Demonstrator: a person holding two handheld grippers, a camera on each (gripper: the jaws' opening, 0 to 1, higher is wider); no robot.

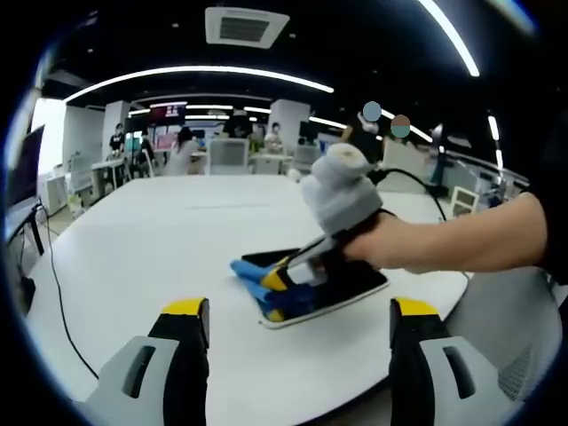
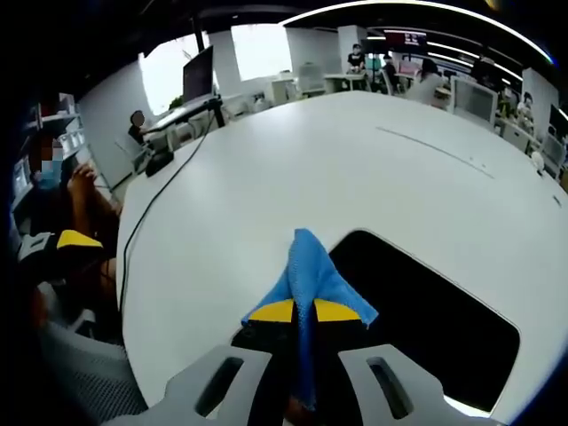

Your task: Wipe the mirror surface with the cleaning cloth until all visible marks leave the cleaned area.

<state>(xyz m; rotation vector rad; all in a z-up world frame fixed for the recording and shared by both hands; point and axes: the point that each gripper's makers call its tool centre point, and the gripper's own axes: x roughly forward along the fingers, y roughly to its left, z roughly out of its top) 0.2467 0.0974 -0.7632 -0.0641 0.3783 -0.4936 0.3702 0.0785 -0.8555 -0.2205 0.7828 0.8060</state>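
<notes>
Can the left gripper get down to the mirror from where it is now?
Probably yes. The left gripper is open and empty, with bare table between it and the mirror. The right gripper, holding the blue cloth, covers the near corner.

Left gripper (image 1: 300, 319) agape, right gripper (image 2: 303, 311) clamped.

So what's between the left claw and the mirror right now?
In the left gripper view, only bare white table lies between the open left claw and the dark rectangular mirror.
</notes>
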